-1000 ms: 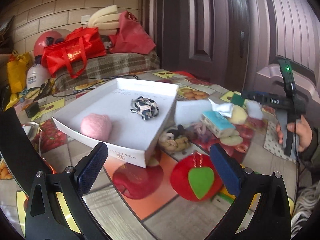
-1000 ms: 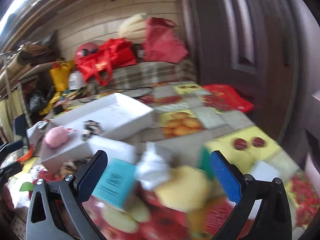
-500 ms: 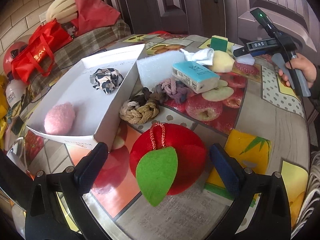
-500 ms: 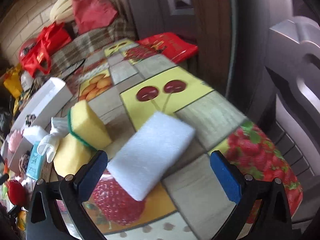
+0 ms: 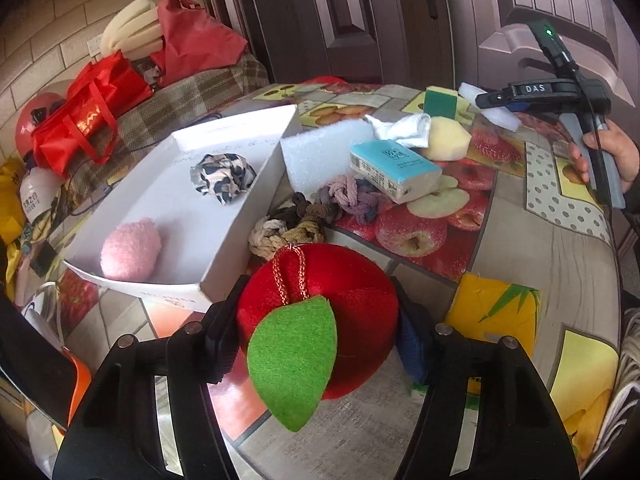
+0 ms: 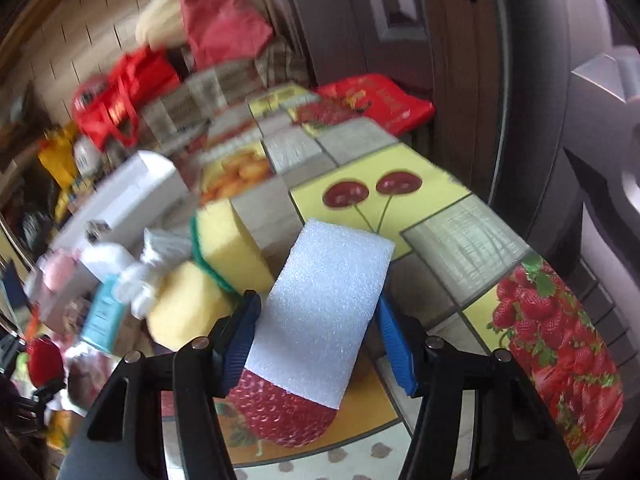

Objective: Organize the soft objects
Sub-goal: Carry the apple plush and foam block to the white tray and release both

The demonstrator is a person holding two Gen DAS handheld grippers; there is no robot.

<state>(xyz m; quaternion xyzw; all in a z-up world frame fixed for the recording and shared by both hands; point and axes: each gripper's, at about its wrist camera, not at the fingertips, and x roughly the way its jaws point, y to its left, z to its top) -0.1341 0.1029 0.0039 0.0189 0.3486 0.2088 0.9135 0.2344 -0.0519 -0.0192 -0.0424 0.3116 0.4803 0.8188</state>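
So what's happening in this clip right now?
A person is tidying soft items into a white box. The left claw is closed around a red plush apple beside the box. The right claw straddles a white foam pad on the table. A pink pompom already sits inside the box.
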